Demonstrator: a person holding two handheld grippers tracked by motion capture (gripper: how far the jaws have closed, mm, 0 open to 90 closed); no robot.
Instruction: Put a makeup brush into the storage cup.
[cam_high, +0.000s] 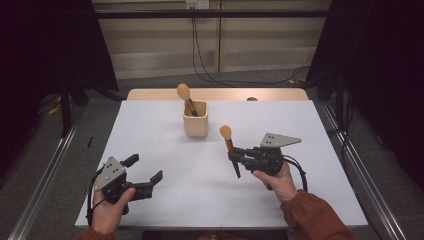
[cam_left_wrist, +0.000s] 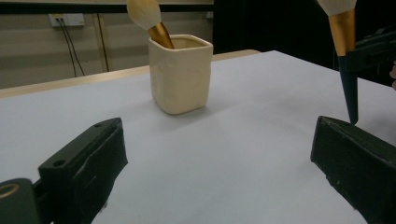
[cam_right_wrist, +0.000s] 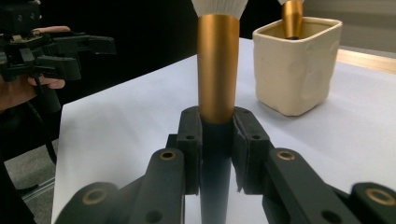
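Brush Clamped Upright Beside the Cup

Brush (cam_high: 229, 141) is sitting tight in the right claw (cam_high: 235, 156), and what a firm pinch that is: in the right gripper view both pads are pressing on the dark handle just under the gold ferrule (cam_right_wrist: 217, 65). It is standing nearly upright, pale bristle head up, dark pointed tail hanging just above the white surface (cam_high: 165, 200). It is hovering to the right of the cup and nearer the person, close but not touching.

Over at the cup (cam_high: 195, 120), cream and squarish, a second brush (cam_high: 186, 97) is leaning inside, head poking out over the rim toward the upper left. The cup is standing toward the far middle of the surface.

Left claw (cam_high: 146, 172) is gaping wide with nothing between its pads, held low at the near left corner, well apart from the cup. In the left gripper view it is looking straight at the cup, with the held brush's tail dipping in at the right edge.
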